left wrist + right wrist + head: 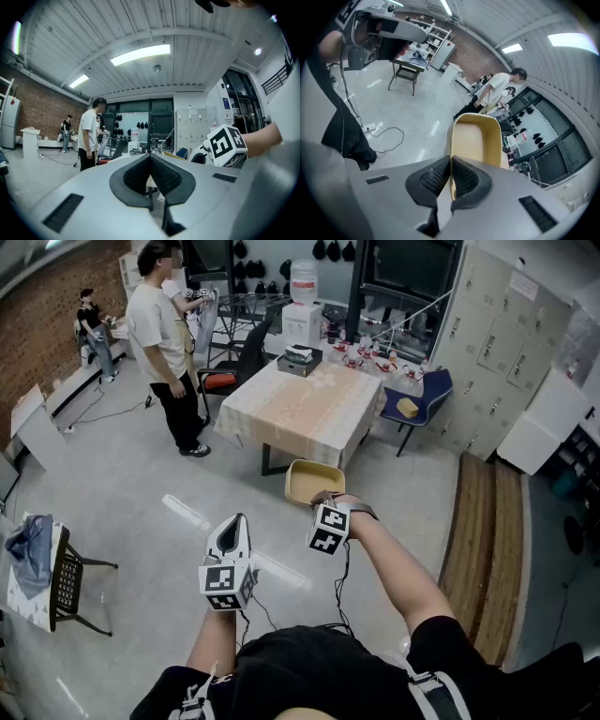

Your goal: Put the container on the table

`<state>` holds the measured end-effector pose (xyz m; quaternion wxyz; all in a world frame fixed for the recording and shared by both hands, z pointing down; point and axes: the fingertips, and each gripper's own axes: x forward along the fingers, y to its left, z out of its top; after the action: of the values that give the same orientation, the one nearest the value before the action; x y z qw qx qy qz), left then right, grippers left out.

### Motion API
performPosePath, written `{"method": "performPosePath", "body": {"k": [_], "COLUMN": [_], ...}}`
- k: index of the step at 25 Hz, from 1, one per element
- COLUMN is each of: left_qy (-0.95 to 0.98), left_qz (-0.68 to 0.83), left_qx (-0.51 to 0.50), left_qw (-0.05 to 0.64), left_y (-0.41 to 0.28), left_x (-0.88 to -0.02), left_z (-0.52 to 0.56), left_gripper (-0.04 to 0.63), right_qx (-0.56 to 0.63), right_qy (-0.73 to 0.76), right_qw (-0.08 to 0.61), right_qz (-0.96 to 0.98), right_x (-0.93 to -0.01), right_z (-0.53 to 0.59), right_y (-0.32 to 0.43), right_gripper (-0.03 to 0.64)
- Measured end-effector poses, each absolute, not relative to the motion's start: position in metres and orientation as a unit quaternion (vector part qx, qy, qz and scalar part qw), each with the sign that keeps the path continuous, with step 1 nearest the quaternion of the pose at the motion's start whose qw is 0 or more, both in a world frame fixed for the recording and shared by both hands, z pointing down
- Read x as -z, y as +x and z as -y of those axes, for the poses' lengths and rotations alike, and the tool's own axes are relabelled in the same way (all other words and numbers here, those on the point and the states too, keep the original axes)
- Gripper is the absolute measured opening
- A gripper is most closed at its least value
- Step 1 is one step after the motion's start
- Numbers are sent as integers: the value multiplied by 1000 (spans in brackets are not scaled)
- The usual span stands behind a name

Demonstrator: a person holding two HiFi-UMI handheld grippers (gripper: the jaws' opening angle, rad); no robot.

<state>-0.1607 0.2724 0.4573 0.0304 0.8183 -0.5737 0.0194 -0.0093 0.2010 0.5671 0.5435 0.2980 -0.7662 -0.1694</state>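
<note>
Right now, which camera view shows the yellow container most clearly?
The right gripper view: the container fills its middle, with the open side visible and the near wall pinched by the right gripper. The head view shows it smaller, near the table. The left gripper view shows at most a thin yellow edge.

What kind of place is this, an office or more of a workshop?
Likely a shared lab or workshop space rather than an office: a row of lockers, a bare brick wall, and a cloth-covered table.
</note>
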Motion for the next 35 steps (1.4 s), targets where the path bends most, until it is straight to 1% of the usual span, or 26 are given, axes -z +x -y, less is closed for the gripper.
{"method": "performPosePath", "body": {"k": [6,10,25,35], "left_qy": [827,831,849,853], "left_qz": [561,554,526,520], "left_qx": [-21,-20,-15,-13], "left_qw": [37,41,44,41], "left_y": [-153,-158,-226,-245], "left_x": [-462,-466,-475,-482], "left_z": [-266,-258,-229,-200], "left_gripper": [12,12,12,12], "right_qx": [166,159,128,124], "right_qy": [301,318,353,359], "right_qw": [550,542,543,542], "right_qz": [761,762,752,749], "right_x": [-571,-571,-573,-580], "right_z": [-195,-185,-156,-126], "right_y": [-7,-15,-81,-99], "right_gripper": [28,29,29,29]}}
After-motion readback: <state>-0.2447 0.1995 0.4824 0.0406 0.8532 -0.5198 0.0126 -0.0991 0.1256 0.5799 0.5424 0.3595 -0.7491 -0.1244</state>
